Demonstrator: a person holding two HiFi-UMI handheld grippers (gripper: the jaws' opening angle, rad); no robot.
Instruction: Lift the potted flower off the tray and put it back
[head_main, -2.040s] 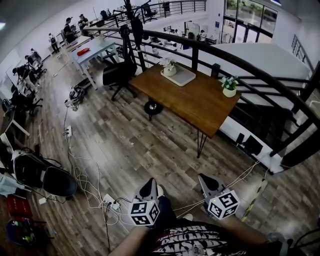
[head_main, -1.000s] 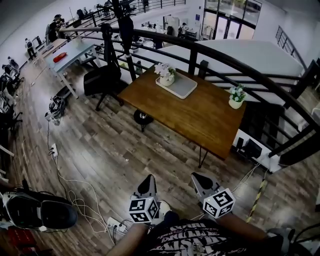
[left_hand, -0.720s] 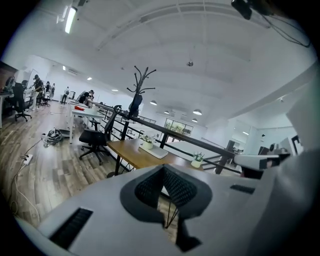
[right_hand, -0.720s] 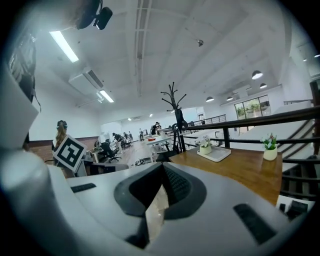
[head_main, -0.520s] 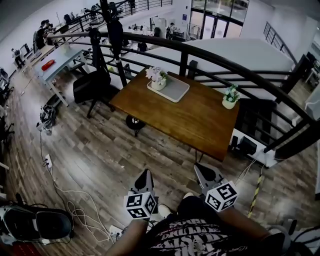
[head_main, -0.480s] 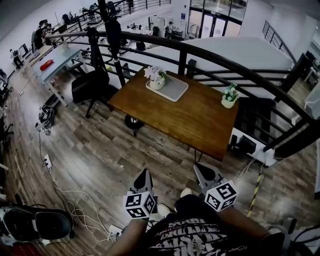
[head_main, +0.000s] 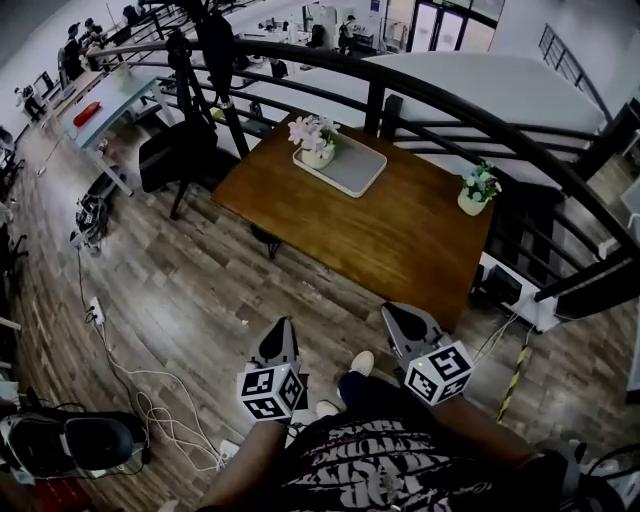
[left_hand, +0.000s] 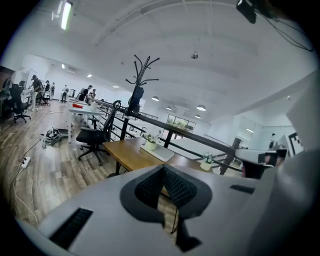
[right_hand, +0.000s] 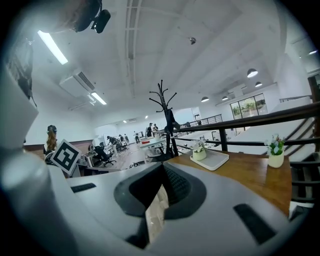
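Left tongs (head_main: 282, 324), right tongs (head_main: 393, 311) both shut, nothing held; potted flower (head_main: 318, 142) on its tray (head_main: 362, 172) well ahead, so close the distance, open before reaching the pot

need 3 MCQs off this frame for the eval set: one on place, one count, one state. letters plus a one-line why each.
1. The white pot of pale flowers stands
A) on the grey desk
B) on the white rectangular tray
C) on a black chair

2. Potted plants on the brown wooden table:
A) one
B) two
C) four

3. The left tool and right tool are
A) wide open
B) shut on a pot
C) shut, empty, short of the table

1 B: the pot sits on one end of the tray.
2 B: the tray's flower plus a second small white pot near the table's other end.
3 C: each tool's own view shows its jaws together with nothing between, and the head view puts both over the floor.
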